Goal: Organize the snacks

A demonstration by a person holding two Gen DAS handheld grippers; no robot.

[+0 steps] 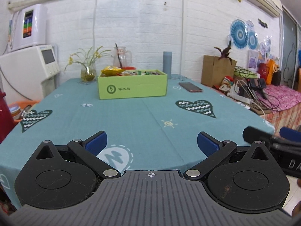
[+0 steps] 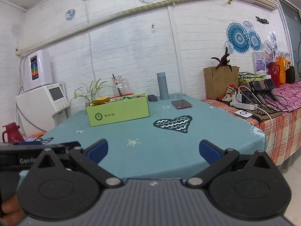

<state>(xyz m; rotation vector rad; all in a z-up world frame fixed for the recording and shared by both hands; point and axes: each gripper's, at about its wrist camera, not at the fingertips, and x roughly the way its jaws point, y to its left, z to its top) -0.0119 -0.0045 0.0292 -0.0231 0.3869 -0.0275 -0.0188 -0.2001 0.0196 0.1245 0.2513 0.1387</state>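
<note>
Both grippers — left gripper (image 1: 152, 143), right gripper (image 2: 153, 149) — hover wide and empty over the table's near edge; snacks (image 1: 129, 72) already fill the green box (image 1: 132, 86) toward the far edge. Sorting seems finished — otherwise, reach forward.

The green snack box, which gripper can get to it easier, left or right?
Probably the left gripper: it faces the green snack box nearly straight ahead. From the right gripper the box sits off to its left. Both are open, empty and far from it.
</note>
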